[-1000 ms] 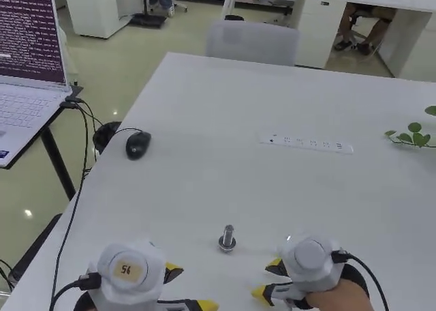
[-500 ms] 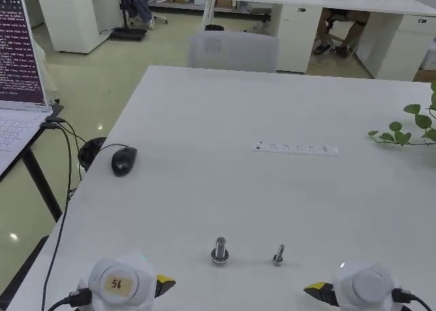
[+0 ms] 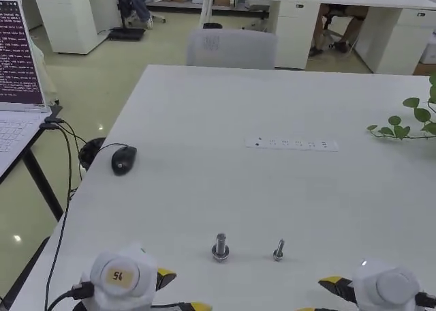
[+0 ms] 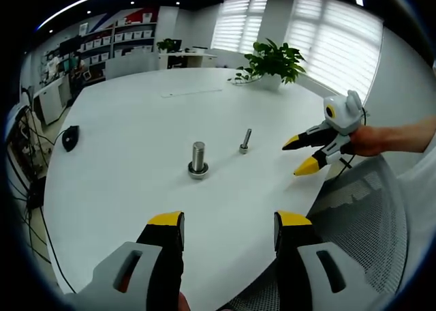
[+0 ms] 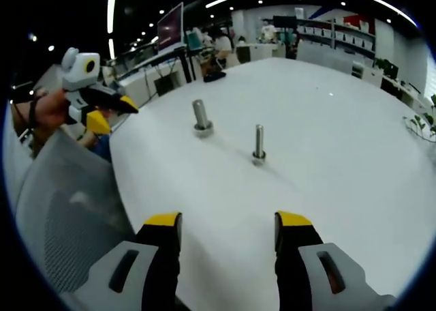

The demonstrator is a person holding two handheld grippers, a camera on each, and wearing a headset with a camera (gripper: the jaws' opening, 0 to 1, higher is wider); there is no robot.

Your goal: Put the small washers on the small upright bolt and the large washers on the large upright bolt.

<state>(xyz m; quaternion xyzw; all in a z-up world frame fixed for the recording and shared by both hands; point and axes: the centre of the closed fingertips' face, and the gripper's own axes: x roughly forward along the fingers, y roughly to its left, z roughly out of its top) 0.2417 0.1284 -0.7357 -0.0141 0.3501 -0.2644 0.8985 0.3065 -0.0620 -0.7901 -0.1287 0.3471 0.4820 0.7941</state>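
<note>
At the far left of the head view a laptop point(image 3: 13, 79) with a lit screen is seen, then a black, rounded mouse point(image 3: 123, 159) on the matte white table point(image 3: 272, 99). The left gripper point(image 4: 229, 224) is held with its yellow-tipped jaws spread wide. The large upright bolt point(image 3: 220, 247), thick grey metal on a round flange, is stood near the table's front edge. Just right of it, apart, is the thin small upright bolt point(image 3: 278, 250). The right gripper point(image 5: 228, 224) is likewise spread. A leafy plant point(image 4: 271, 60) and slatted blinds point(image 4: 327, 38) are shown in the left gripper view.
</note>
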